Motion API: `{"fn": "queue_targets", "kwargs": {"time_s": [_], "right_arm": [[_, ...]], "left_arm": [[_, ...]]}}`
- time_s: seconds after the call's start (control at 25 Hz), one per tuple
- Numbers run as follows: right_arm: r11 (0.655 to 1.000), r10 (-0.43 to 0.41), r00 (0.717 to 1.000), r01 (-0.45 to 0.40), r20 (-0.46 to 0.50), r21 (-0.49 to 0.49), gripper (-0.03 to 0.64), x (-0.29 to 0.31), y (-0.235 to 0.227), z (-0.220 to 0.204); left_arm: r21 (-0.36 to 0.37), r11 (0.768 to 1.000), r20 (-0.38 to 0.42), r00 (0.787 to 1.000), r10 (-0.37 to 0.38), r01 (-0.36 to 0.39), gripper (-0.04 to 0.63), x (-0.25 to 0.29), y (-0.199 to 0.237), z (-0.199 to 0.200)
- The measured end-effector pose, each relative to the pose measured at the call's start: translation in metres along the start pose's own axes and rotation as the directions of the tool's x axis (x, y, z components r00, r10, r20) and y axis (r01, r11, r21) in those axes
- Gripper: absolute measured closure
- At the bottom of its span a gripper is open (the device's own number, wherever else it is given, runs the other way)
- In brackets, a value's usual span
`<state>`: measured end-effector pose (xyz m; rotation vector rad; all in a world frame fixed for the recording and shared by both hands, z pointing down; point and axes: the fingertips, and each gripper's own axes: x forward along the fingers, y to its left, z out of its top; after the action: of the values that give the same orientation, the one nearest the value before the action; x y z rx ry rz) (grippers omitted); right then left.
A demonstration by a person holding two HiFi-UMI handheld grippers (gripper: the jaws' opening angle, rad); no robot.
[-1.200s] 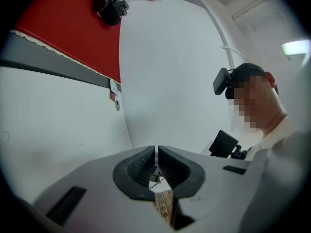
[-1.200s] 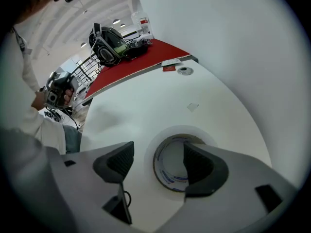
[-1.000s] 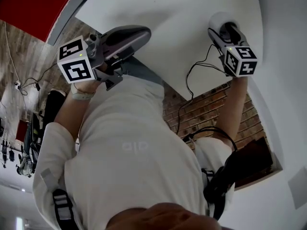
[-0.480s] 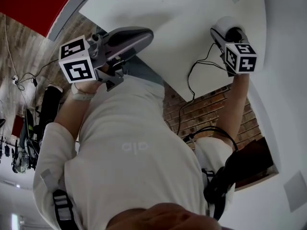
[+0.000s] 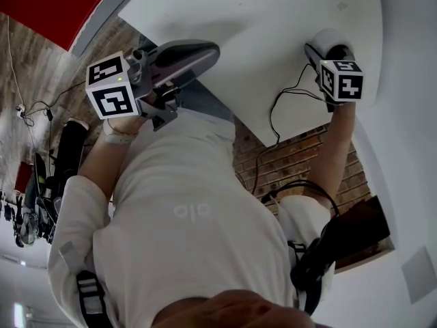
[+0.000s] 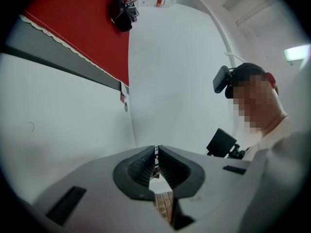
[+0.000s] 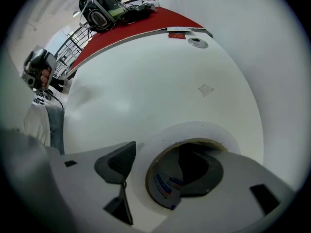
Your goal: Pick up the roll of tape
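"Roll of tape [image 7: 199, 130], is it up yet?"

"No. Take the big white bench [image 5: 259, 19] first. The roll lies flat on it, close to the right-hand edge, and I'd say it hasn't left the surface."

"So what's different from a second ago?"

"The right tool [image 7: 158, 161] has crept further over it. From overhead, the marker cube now covers more of the roll than it did. Only a sliver of white shows past it."

"Grasping?"

"Not yet, as I read it. The jaws are parted, one down inside the brown core and the other outside the white wall, so the wall stands between them. The outer pad is just beside the wall, and the inner one looks to have a gap."

"And the left tool [image 6: 156, 154]?"

"Clenched on nothing, pads together, held by the near edge of the bench, well apart from the roll. It has hardly moved."

"Meaning?"

"The reach looks done. A squeeze comes next, then the lift. With only one wall pinched, the roll may tilt as it rises."
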<state>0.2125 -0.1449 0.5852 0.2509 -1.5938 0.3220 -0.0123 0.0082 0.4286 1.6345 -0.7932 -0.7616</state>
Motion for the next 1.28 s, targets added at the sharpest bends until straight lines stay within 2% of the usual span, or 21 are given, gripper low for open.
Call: {"fn": "queue_targets", "kwargs": {"time_s": [0.2, 0.72, 0.8, 0.96, 1.28], "right_arm": [[0.998, -0.052, 0.996, 0.05, -0.067, -0.036, 0.347, 0.006, -0.005, -0.009], [0.998, -0.045, 0.996, 0.041, -0.074, -0.045, 0.353, 0.005, -0.003, -0.009], [0.997, -0.046, 0.997, 0.042, -0.068, -0.065, 0.368, 0.003, -0.002, -0.008], [0.994, -0.039, 0.996, 0.031, -0.076, -0.104, 0.449, 0.003, 0.005, -0.007], [0.991, -0.041, 0.995, 0.029, -0.086, -0.134, 0.46, 0.009, 0.01, -0.01]], "left_arm": [[-0.001, 1.0, 0.003, 1.0, 0.006, -0.006, 0.586, 0.0, 0.001, -0.001], [-0.01, 1.0, -0.015, 1.0, 0.011, -0.011, 0.586, -0.004, 0.005, -0.007], [-0.01, 1.0, -0.021, 1.0, 0.015, -0.015, 0.586, -0.004, 0.006, -0.007], [-0.008, 0.999, -0.039, 0.999, 0.03, -0.031, 0.586, -0.005, 0.007, -0.01], [0.017, 0.999, -0.055, 0.998, 0.037, -0.036, 0.586, -0.004, 0.006, -0.01]]}}
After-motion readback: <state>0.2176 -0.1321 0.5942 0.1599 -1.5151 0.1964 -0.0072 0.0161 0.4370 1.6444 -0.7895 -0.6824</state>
